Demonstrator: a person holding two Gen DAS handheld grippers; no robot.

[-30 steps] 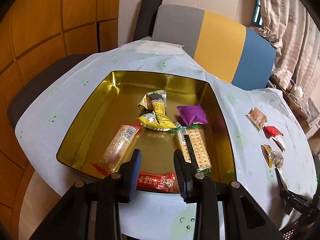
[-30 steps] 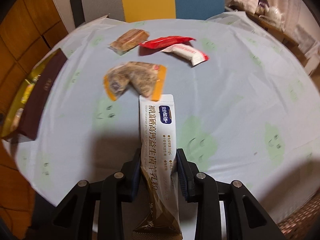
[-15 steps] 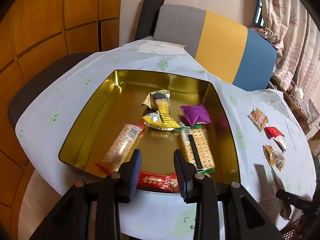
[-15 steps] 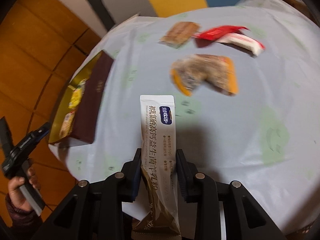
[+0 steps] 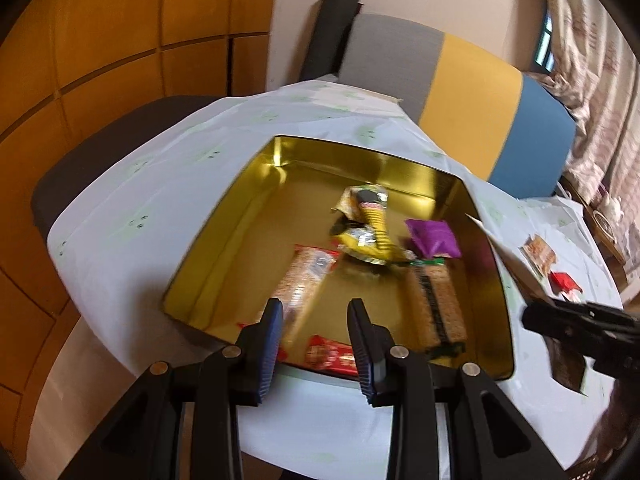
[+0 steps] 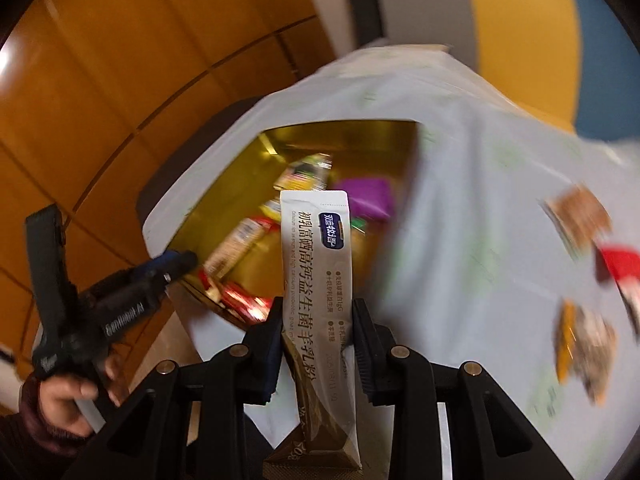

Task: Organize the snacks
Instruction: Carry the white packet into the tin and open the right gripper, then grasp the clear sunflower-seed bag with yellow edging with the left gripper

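Tongs, right [image 6: 316,316]: clamped on a white-and-brown sachet [image 6: 316,264], held above the near edge of the gold tin [image 6: 360,136].
Tongs, left [image 5: 316,330]: jaws apart, nothing between them, over the tin's near rim.
Tin: sat on the desk [image 5: 160,184], holding a cracker pack [image 5: 438,300], purple packet [image 5: 432,238], yellow packet [image 5: 368,232].
Desk beyond: loose snacks, among them a red wrapper [image 6: 618,260].

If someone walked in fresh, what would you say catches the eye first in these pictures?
The gold tin on the pale tablecloth, with several snack packets lying inside, among them a purple pouch. Next, the long white sachet clamped in the right tongs, pointing toward the tin. The left tongs hover empty at its near edge.
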